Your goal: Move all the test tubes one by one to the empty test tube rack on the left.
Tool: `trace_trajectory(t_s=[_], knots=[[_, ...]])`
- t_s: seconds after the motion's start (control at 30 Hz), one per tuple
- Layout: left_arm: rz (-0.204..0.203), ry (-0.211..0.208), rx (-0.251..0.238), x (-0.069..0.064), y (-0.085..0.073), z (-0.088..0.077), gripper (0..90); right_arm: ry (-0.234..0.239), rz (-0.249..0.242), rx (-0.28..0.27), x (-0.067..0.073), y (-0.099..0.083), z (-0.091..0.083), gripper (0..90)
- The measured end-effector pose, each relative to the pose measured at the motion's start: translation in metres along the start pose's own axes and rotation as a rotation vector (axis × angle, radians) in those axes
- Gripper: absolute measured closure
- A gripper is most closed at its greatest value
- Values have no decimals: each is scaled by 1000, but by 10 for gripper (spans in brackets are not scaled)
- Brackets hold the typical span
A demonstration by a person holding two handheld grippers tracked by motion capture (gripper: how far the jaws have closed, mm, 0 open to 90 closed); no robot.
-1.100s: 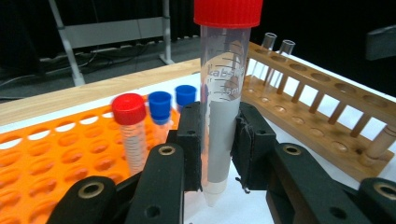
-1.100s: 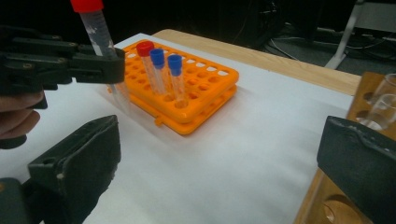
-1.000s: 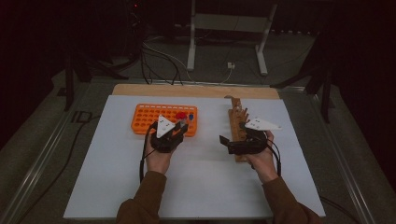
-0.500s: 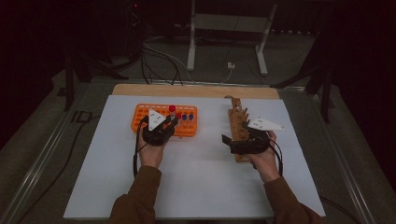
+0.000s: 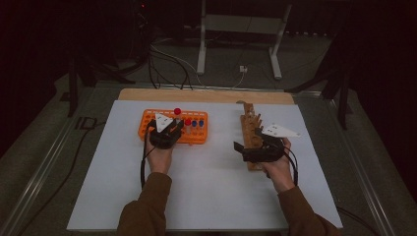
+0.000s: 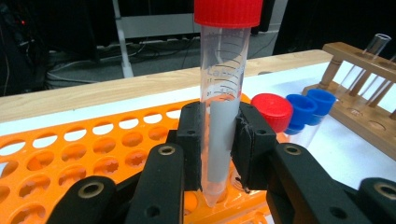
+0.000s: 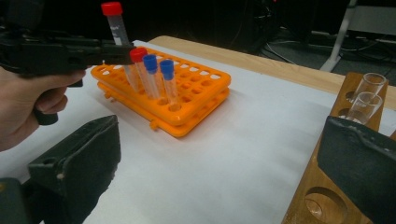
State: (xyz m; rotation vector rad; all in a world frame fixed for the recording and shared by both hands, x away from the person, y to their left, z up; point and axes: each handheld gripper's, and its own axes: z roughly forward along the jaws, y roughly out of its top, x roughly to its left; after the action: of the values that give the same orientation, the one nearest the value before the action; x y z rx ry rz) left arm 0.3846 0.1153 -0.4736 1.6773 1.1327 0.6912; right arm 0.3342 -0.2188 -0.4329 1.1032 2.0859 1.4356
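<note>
Nearest to us, the right gripper [image 5: 255, 147] rests at the near end of the wooden rack [image 5: 250, 129] on the right of the white table [image 5: 206, 196], its jaws standing wide apart with nothing between them, one to each side of the rack's near end. To the left and a little farther off, we find the left gripper [image 6: 219, 154] clamped on the lower body of a red-capped tube [image 6: 223, 93], held upright with its tip just above the holes of the orange rack [image 6: 70, 154]. Beyond it, another red-capped tube [image 6: 272, 111] and two blue-capped tubes [image 6: 312, 106] stand in that orange rack, and glass tubes [image 7: 366, 95] stand at the wooden rack's far end.
</note>
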Motion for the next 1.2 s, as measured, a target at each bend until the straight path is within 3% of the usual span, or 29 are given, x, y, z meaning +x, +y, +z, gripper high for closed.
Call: trace_trajectory(t_s=[0.23,0.4,0.7,0.93,1.2], knots=[[-33,-8,3,2,-2,6,744,4,2,2,0,0,0,3],[0,-26,48,0,-7,10,743,5,1,2,0,0,0,3],[10,-38,103,4,-15,14,720,10,-2,4,1,-1,1,3],[20,-31,84,4,-12,9,660,12,-5,9,2,-1,1,3],[38,-29,77,1,-7,6,742,11,-8,15,3,-2,2,3]])
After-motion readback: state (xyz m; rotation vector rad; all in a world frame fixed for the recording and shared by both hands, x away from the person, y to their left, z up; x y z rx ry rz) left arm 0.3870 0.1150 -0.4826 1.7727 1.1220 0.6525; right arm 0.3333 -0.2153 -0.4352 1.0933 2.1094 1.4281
